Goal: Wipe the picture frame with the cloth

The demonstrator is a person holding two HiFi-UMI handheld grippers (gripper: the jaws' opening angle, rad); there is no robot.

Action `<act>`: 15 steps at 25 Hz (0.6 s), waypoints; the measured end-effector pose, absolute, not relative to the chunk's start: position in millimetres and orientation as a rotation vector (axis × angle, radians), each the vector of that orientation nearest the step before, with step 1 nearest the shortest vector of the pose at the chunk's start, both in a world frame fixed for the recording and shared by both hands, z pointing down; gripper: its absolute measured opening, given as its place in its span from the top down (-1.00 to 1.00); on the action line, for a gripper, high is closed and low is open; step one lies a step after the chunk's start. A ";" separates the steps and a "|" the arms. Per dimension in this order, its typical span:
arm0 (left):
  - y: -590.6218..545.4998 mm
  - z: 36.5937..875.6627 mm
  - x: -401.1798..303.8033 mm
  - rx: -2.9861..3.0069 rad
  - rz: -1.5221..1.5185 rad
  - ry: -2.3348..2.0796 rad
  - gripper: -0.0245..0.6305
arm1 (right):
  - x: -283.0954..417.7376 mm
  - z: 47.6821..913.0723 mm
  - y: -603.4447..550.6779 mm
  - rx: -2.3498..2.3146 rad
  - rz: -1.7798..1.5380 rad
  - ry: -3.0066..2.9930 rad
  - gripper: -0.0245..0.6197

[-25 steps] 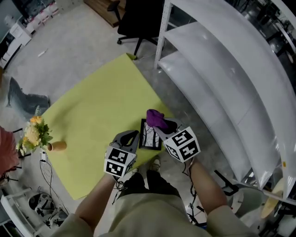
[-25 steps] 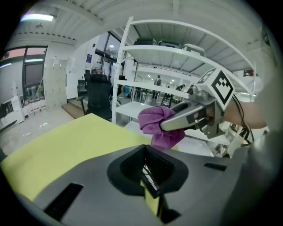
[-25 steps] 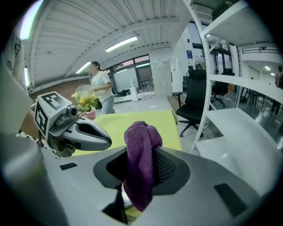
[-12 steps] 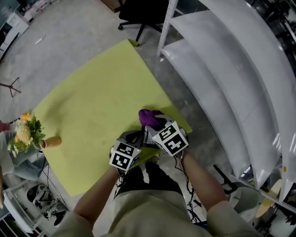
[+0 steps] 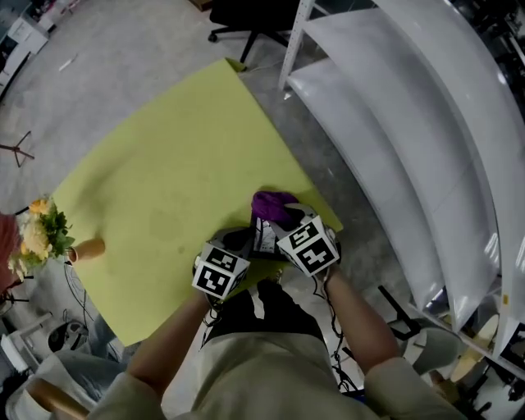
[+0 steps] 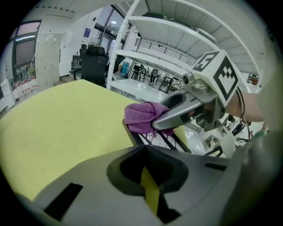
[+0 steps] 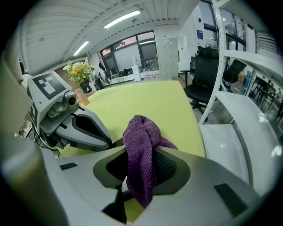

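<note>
A small black picture frame [image 5: 264, 238] with a white print lies near the front edge of the yellow table [image 5: 164, 189]. My right gripper [image 5: 283, 220] is shut on a bunched purple cloth [image 5: 273, 205], which hangs over the frame's far part; the cloth [image 7: 140, 154] fills the jaws in the right gripper view. My left gripper [image 5: 238, 244] comes in from the left, its jaws pinched together at the frame's near-left edge [image 6: 132, 134]. In the left gripper view the cloth [image 6: 141, 117] rests on the frame's top corner.
White curved shelving [image 5: 394, 123] stands close on the right. A vase of yellow flowers [image 5: 41, 238] sits at the table's left corner. A black office chair [image 5: 246, 16] stands beyond the far edge. Cables and gear lie on the floor at the left.
Both grippers have drawn together over the frame. The left gripper has slid right onto the frame's edge, and the right one has brought the cloth down over the frame.
</note>
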State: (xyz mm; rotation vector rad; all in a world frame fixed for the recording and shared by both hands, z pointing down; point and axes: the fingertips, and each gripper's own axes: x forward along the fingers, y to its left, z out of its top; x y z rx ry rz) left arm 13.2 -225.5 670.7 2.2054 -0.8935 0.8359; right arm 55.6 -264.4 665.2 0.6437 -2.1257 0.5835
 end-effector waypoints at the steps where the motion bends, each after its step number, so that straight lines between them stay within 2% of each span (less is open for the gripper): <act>1: -225.3 670.8 13.4 2.209 0.845 -0.897 0.90 | 61.1 664.7 -264.2 0.654 0.587 -2.119 0.54; 11: -227.6 669.3 13.6 2.202 0.821 -0.914 0.90 | 137.4 652.4 -271.6 0.841 0.572 -1.990 0.54; 15: -228.0 669.1 14.8 2.202 0.810 -0.906 0.90 | 135.8 617.9 -266.0 0.856 0.526 -2.054 0.54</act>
